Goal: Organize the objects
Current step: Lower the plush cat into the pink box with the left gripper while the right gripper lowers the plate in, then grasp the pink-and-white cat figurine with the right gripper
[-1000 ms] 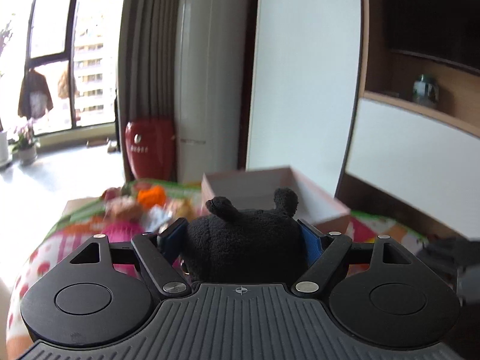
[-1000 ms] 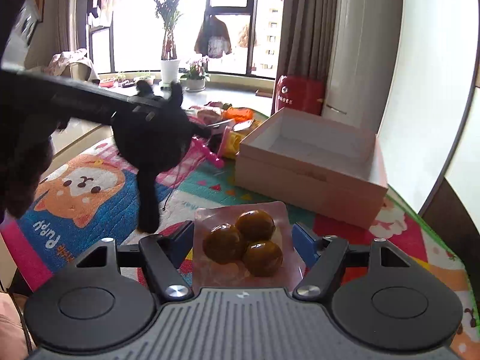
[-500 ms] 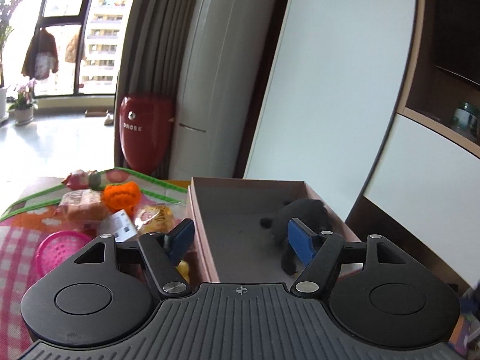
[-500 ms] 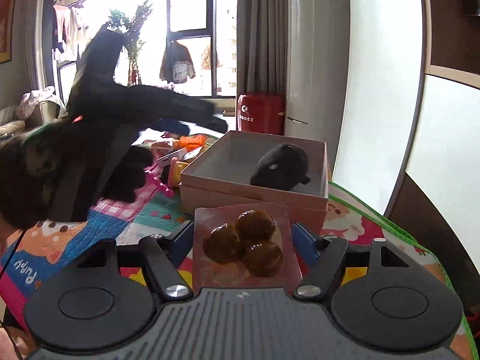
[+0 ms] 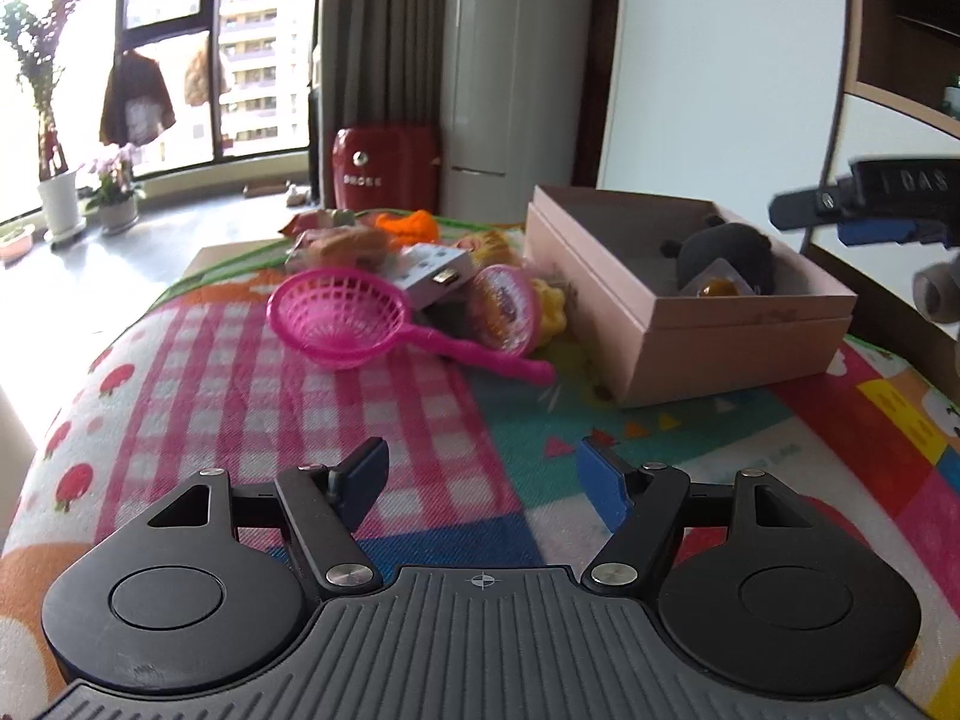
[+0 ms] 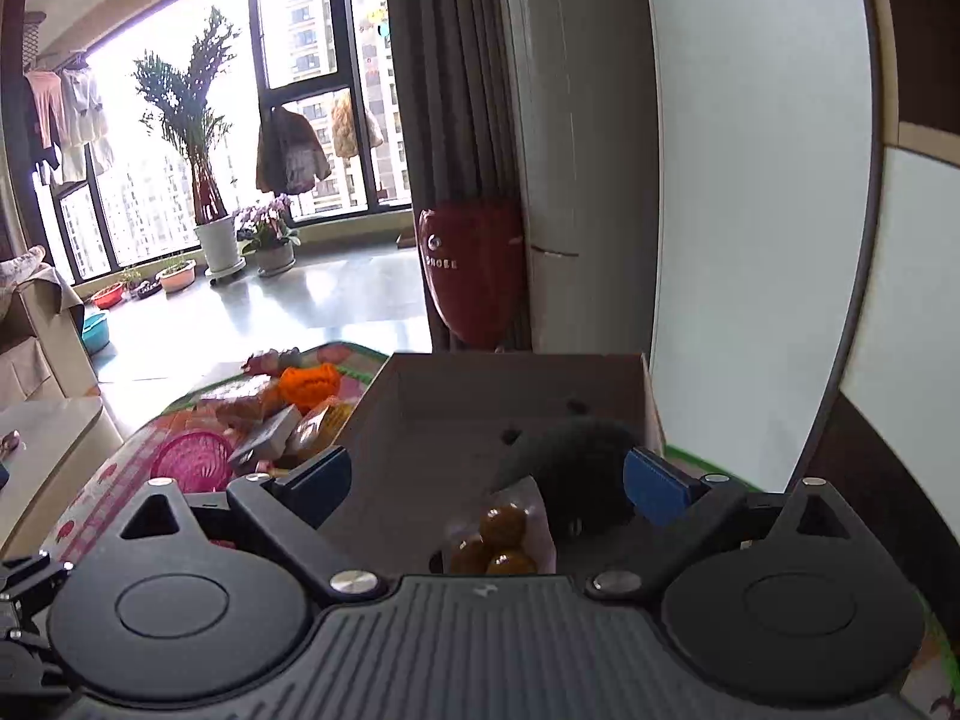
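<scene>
A pink cardboard box (image 5: 744,324) stands on the patterned play mat. Inside it lie a black plush toy (image 5: 726,249) and a clear packet of brown balls (image 5: 717,287). My left gripper (image 5: 480,474) hangs low over the mat, short of the box and to its left, open with nothing between its fingers. My right gripper (image 6: 486,477) is over the box (image 6: 510,384), its jaws opening wide. The packet (image 6: 498,534) lies below them, free of the pads, against the plush (image 6: 576,456). The left wrist view shows the right gripper (image 5: 840,219) above the box's far right corner.
A pink plastic strainer (image 5: 342,318) lies left of the box, with a pile of toys and snack packets (image 5: 432,264) behind it. A red appliance (image 5: 384,168) stands on the floor beyond the mat's far edge. White cabinet panels rise close behind the box.
My left gripper let the black plush drop into the box, then pulled back and sank toward the mat. My right gripper moved over the box and released the packet into it.
</scene>
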`<state>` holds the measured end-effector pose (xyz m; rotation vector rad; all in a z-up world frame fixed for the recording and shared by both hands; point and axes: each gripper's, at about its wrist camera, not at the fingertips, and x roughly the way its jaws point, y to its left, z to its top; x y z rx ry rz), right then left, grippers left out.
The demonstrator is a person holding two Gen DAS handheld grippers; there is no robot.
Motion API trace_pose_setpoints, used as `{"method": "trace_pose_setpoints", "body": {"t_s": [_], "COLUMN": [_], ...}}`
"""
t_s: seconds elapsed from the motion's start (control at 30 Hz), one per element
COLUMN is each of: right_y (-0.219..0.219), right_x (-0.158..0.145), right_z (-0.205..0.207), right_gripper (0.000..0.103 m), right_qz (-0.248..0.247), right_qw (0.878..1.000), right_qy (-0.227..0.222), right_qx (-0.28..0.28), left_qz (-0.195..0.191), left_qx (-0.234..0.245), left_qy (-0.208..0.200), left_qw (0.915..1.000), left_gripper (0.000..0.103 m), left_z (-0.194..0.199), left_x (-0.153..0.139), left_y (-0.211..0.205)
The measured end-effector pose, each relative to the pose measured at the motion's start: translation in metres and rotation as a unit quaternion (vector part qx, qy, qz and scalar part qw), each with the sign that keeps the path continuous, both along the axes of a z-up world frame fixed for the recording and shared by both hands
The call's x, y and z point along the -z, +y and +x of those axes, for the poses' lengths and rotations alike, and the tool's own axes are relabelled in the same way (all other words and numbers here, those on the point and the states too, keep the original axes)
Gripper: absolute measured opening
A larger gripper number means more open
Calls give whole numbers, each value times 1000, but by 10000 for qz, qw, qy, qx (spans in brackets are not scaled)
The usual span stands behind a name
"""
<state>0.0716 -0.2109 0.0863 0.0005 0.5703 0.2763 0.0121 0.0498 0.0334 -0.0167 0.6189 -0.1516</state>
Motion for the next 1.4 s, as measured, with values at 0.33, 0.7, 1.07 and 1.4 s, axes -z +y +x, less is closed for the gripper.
{"method": "trace_pose_setpoints", "body": {"t_s": [0.33,0.7,1.07,1.4], "right_y": [66,273,325,246], "right_x": [-30,-3,50,3], "right_z": [27,216,288,179], "right_gripper": [103,103,71,67], "right_qz": [-132,-505,-891,-690], "right_qw": [9979,9784,9654,9624], "right_qy": [284,1718,2342,2268], "right_qx": [-573,-1034,-721,-1327], "left_qz": [-685,-1369,-1914,-1595], "left_qx": [-427,-1219,-1485,-747], "left_qy": [-377,-800,-434,-196], "left_qw": [9960,9798,9692,9842], "left_gripper": [74,74,72,73], "left_z": [12,5,7,4], "left_x": [-1,0,8,2], "left_y": [41,110,138,104]}}
